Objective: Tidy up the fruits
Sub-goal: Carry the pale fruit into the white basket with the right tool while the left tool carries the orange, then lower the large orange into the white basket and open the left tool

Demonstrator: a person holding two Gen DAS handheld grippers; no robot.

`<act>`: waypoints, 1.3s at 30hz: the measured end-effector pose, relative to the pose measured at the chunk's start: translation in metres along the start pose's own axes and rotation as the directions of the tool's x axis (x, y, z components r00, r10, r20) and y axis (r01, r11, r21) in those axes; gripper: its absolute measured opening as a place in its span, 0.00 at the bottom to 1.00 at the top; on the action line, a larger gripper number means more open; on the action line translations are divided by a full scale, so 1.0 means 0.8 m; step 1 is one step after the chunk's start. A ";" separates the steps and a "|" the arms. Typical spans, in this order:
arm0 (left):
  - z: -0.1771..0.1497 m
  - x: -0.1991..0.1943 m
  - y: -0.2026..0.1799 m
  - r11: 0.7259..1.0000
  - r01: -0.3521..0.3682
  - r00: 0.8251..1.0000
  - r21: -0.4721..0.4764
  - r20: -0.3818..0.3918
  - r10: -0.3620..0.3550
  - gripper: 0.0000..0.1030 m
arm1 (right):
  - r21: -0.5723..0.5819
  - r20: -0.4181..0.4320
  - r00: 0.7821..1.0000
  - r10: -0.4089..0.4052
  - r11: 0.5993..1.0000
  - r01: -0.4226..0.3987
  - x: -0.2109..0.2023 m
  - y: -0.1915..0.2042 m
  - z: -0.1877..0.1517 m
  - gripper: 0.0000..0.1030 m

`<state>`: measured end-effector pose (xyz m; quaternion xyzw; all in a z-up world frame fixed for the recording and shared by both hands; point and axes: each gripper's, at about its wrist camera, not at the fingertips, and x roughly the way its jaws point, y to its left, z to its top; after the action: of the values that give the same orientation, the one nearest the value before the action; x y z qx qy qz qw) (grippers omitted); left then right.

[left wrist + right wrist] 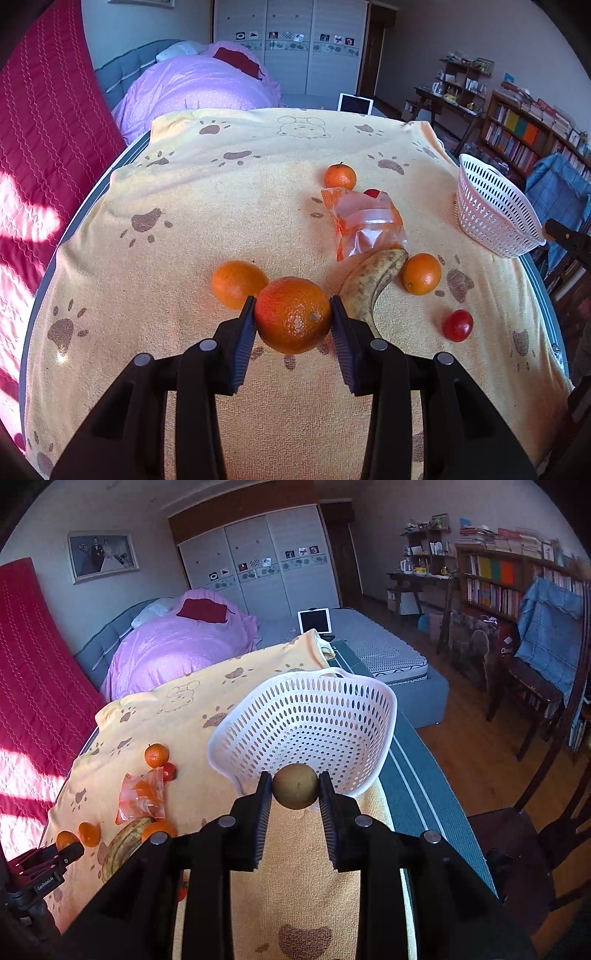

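Right gripper (295, 788) has a brownish-green fruit (295, 785) clamped, white basket (373, 709) straight ahead, touching-close; left gripper (293, 320) squeezes an orange (293, 320), basket far right.

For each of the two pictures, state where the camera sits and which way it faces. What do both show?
Left wrist: sits behind the left gripper, looking across the table at the orange it clamps.
Right wrist: sits behind the right gripper, which clamps a brownish fruit, facing the white basket.
Shared: the white basket, banana and plastic bag.
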<state>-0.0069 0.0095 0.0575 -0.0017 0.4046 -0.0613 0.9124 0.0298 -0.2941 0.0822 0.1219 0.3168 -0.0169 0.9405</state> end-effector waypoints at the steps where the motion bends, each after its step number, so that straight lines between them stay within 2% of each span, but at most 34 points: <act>1: 0.001 -0.001 -0.002 1.000 0.001 1.000 0.002 0.001 -0.001 0.39 | 0.005 -0.003 1.000 -0.002 1.000 0.002 0.006 -0.003 0.003 0.26; 6: 0.006 -0.004 -0.014 1.000 0.005 1.000 0.013 0.011 -0.005 0.39 | 0.012 -0.014 1.000 -0.020 1.000 0.021 0.034 -0.012 0.011 0.26; 7: 0.007 -0.005 -0.017 1.000 0.006 1.000 0.017 0.014 -0.006 0.39 | 0.019 -0.017 1.000 -0.020 1.000 0.020 0.037 -0.014 0.011 0.30; 8: 0.009 -0.006 -0.021 1.000 0.007 1.000 0.020 0.017 -0.007 0.39 | 0.031 -0.017 1.000 -0.018 0.999 0.018 0.040 -0.013 0.010 0.40; 10: 0.013 -0.008 -0.028 1.000 0.016 1.000 0.027 0.020 -0.016 0.39 | 0.043 0.010 1.000 -0.026 0.999 0.025 0.038 -0.015 0.007 0.52; 15: 0.031 -0.009 -0.062 0.997 0.047 0.998 0.068 0.036 -0.050 0.39 | 0.068 0.093 0.993 -0.067 0.996 0.061 0.020 -0.023 0.000 0.52; 22: 0.067 -0.007 -0.135 0.979 0.141 0.986 0.149 0.067 -0.152 0.39 | 0.161 0.169 0.977 -0.127 0.982 0.099 0.005 -0.047 -0.007 0.52; 27: 0.096 0.009 -0.189 0.956 0.218 0.970 0.194 0.063 -0.234 0.39 | 0.223 0.188 0.968 -0.167 0.967 0.123 0.002 -0.063 -0.012 0.54; 29: 0.105 0.020 -0.209 0.947 0.245 0.964 0.207 0.049 -0.260 0.39 | 0.244 0.195 0.963 -0.186 0.960 0.136 0.000 -0.068 -0.015 0.58; 32: 0.116 0.038 -0.238 0.932 0.286 0.955 0.223 0.020 -0.297 0.39 | 0.262 0.203 0.958 -0.201 0.954 0.144 -0.002 -0.074 -0.018 0.58; 39: 0.131 0.072 -0.278 0.921 0.307 0.949 0.240 -0.011 -0.314 0.40 | 0.260 0.204 0.956 -0.209 0.953 0.153 0.001 -0.073 -0.019 0.58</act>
<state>0.0841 -0.2222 0.0968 0.0428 0.3762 -0.2532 0.8902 0.0149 -0.3474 0.0571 0.2026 0.2119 -0.1558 0.9433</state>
